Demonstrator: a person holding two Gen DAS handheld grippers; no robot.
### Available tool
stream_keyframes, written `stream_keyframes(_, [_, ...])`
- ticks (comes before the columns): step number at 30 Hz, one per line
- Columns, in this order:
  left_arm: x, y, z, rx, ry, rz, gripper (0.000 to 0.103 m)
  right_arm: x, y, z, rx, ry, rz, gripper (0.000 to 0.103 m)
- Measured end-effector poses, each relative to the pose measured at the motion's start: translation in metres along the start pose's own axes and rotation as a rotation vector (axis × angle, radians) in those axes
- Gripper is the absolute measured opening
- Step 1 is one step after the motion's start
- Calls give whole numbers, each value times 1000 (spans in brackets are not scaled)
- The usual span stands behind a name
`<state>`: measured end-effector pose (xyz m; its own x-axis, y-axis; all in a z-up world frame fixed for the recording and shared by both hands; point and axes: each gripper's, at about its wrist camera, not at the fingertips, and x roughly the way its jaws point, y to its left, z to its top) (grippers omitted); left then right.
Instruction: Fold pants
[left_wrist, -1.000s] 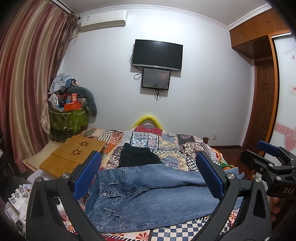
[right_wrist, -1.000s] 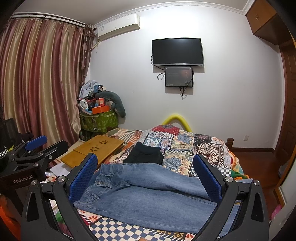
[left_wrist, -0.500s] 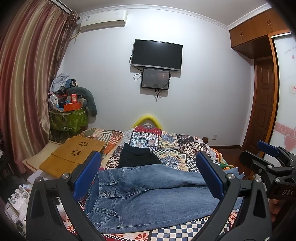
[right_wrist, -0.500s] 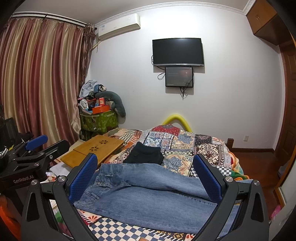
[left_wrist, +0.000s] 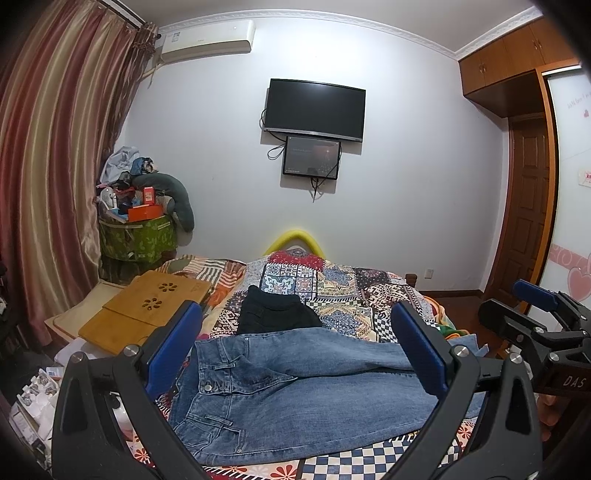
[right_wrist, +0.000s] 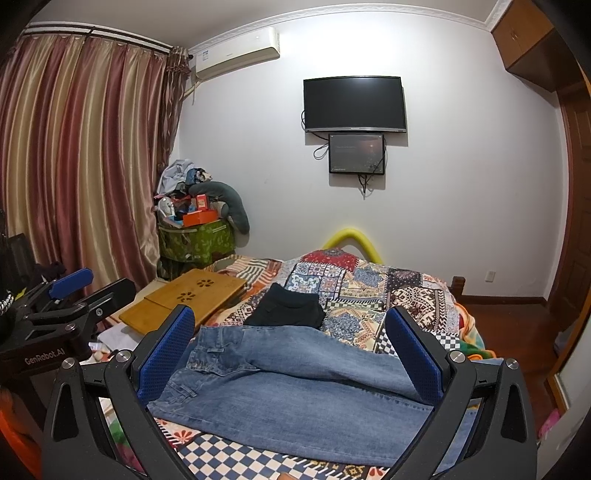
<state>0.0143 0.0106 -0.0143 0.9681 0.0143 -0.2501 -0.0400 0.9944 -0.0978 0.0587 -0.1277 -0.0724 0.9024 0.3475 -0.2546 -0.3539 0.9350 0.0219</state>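
A: Item — jeans (left_wrist: 295, 398), spread flat across the bed's near edge, waistband toward its left side. Heavy, limp denim; take hold at waistband and hems.

B: Left claw (left_wrist: 295, 354) and right claw (right_wrist: 291, 354) — both agape, empty. Only the left view shows the waist button.

Jeans (left_wrist: 303, 391) lie on bed (left_wrist: 369, 295), before folded garment (left_wrist: 277, 312).
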Motion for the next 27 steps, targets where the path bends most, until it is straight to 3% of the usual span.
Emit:
stream_keyframes(15, [25,3,2,28,25,3,103,15,-8,-2,-11,26,-25,103])
stream_keyframes(22, [90,25,12,40,110,7,103,53,-38,-4,-28,84,-80,103])
stream_keyframes(27, [160,55,13,-9,230,14,103,86,-64,-6,-32,132,-119,103])
